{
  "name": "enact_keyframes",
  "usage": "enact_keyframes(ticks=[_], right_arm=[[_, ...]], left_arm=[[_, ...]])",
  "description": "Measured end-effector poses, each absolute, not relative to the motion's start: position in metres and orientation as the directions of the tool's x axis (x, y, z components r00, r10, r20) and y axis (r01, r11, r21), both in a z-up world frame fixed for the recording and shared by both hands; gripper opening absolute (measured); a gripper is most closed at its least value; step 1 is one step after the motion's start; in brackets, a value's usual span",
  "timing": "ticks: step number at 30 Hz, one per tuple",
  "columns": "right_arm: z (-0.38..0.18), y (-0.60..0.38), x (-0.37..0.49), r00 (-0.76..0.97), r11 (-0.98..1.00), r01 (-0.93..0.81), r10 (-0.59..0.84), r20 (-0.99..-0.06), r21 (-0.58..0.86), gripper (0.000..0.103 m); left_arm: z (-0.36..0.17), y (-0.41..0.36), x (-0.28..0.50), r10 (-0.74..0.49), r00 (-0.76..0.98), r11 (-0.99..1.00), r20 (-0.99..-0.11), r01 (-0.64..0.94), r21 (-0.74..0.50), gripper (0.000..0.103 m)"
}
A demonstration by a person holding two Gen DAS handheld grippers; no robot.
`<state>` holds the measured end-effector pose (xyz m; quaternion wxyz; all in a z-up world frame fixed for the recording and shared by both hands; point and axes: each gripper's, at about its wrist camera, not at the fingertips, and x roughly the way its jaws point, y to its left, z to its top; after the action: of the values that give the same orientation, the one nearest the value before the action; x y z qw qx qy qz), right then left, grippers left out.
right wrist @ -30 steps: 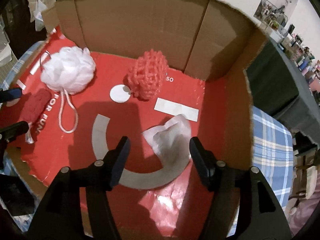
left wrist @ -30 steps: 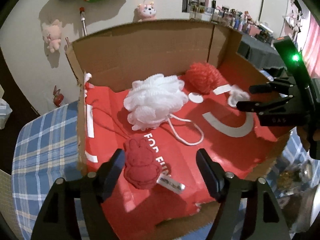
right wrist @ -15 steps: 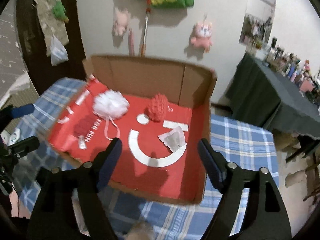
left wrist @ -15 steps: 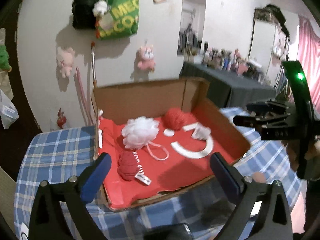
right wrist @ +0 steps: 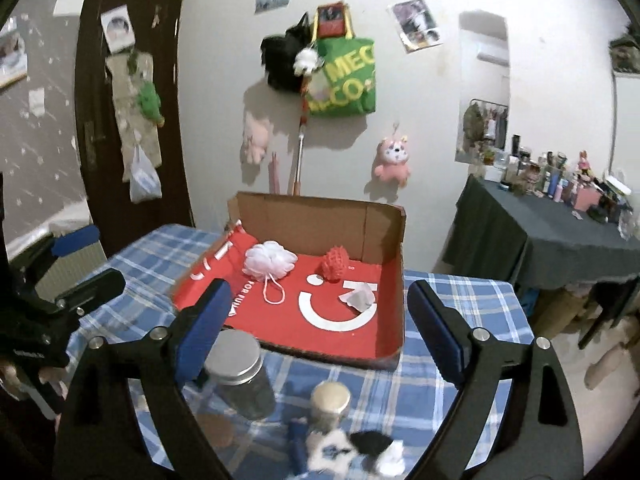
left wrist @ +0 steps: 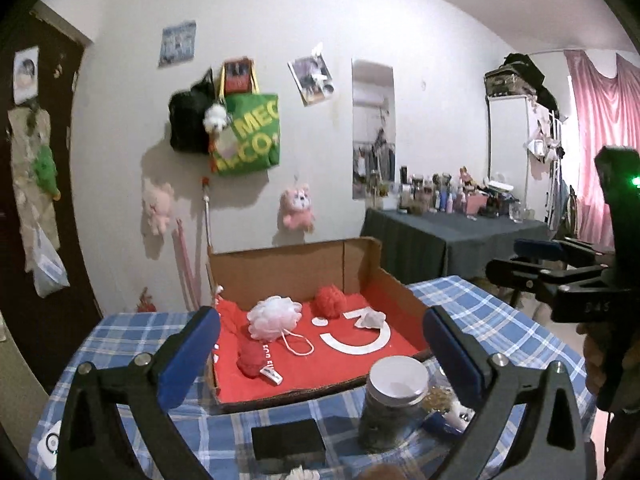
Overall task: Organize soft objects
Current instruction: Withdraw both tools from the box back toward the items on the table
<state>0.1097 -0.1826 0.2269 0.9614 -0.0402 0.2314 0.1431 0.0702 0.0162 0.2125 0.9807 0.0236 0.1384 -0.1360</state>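
- Both grippers sit back from the cardboard box [left wrist: 360,256], above the near edge of the plaid table [left wrist: 496,312]. Left gripper [left wrist: 320,344] stands wide open with nothing between the pads. Right gripper [right wrist: 316,320] has just been opening; nothing between its pads either.
- All four soft objects lie on the box's red floor: white bath pouf [left wrist: 274,316] mid-left, red knit ball [left wrist: 331,300] near the back wall, red plush piece [left wrist: 251,358] front-left, pale cloth scrap [right wrist: 357,298] on the right, over the white arc print.
- We judge the organizing done or close to it; we see nothing soft left outside the box that we can name for sure.
- Handling, if we re-pick: everything here looks light and squashy, nothing fragile.
- Pouf: mesh compresses a lot, so we bite deep through the body. We avoid the cord loop [right wrist: 273,292]; it would swing.
- Knit ball: grippy yarn, we squeeze across the middle.
- Plush piece: take the thick body, not the label tag.
- Cloth scrap: thin and flat, so we pinch a raised fold.
- Lidded jars [right wrist: 236,368] stand near the front of the box; we steer round them.
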Motion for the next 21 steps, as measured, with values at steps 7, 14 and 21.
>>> enact_keyframes(ticks=[7,14,21], right_arm=[[0.211,-0.192,0.051,0.908,0.975,-0.222,0.203,-0.367,-0.011,0.094],[0.177,-0.184,0.01,0.949,0.989,-0.122,0.09,-0.303,-0.088,0.094],[0.137,-0.175,-0.012,0.959,0.99,-0.074,0.037,-0.282,-0.122,0.094]], left_arm=[[0.196,0.016,0.032,-0.24,0.946,0.97,-0.219,0.239,-0.03,0.103],[0.168,0.007,0.002,-0.19,0.964,0.981,-0.185,0.192,-0.008,0.103],[0.137,0.005,-0.008,-0.165,0.965,0.986,-0.203,0.163,-0.026,0.103]])
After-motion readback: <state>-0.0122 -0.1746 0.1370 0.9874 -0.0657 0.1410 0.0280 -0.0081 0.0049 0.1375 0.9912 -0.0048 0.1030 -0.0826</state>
